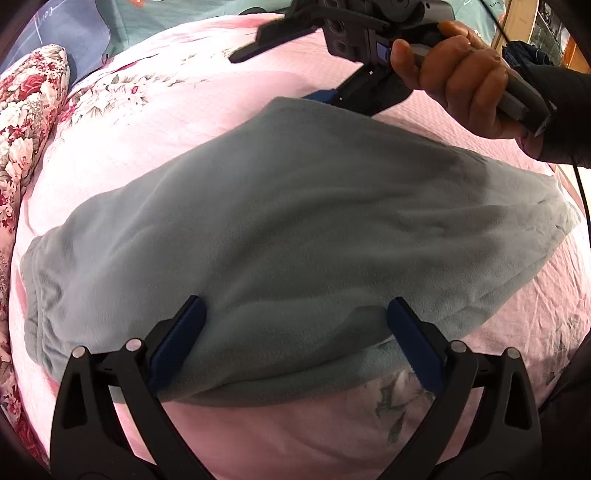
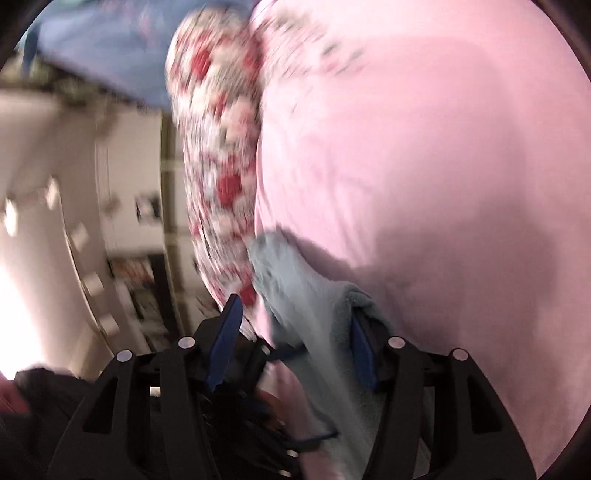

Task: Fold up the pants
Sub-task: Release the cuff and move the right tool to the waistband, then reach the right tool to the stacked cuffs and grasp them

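On pink bedding (image 1: 155, 155), both grippers apparently spread around grey pants (image 1: 280, 221).

The pants (image 1: 280, 229) were a plain, soft grey-green, lying on a pale pink bedspread (image 1: 192, 122) printed here and there with faint grey-green sprigs and small pink blossoms. Along its edge ran a quilt (image 1: 26, 122) crowded with red and cream roses, and beyond it lay blue and teal bedding (image 1: 74, 33). Both the left gripper (image 1: 295, 314) and the right gripper (image 2: 295, 325) were black with dark blue pads (image 1: 177, 343).
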Motion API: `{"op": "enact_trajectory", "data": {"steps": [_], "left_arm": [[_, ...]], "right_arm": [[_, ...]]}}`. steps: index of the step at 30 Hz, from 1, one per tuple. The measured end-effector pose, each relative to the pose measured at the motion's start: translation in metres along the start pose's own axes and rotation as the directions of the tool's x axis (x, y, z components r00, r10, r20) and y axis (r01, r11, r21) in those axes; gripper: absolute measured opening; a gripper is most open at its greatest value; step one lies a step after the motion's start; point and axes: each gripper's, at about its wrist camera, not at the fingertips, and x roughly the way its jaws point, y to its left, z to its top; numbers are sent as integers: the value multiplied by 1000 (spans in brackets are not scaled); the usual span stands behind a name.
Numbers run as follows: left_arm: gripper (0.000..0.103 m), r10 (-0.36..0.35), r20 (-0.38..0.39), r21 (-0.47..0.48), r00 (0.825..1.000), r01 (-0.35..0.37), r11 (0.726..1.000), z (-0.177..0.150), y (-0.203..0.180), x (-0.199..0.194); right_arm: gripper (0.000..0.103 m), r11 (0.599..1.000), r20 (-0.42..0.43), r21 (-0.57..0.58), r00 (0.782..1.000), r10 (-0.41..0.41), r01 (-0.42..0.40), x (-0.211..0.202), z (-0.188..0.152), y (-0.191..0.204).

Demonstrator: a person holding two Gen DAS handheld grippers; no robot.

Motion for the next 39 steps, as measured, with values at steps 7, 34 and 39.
{"op": "enact_trajectory", "data": {"steps": [7,34,39], "left_arm": [[100,0,1,3,1000,0,1000,0,-1,0],[98,25,34,-48,999,-24,999,7,132,-15],[98,31,19,36,999,-32,999,2,132,-11]], "right_arm": [[53,995,-30,12,995,-99,100,0,2,6],[33,741,476,-47,667,-573,670,5,-170,77],[25,495,428,-116,493,-758,861,47,-217,65]]}}
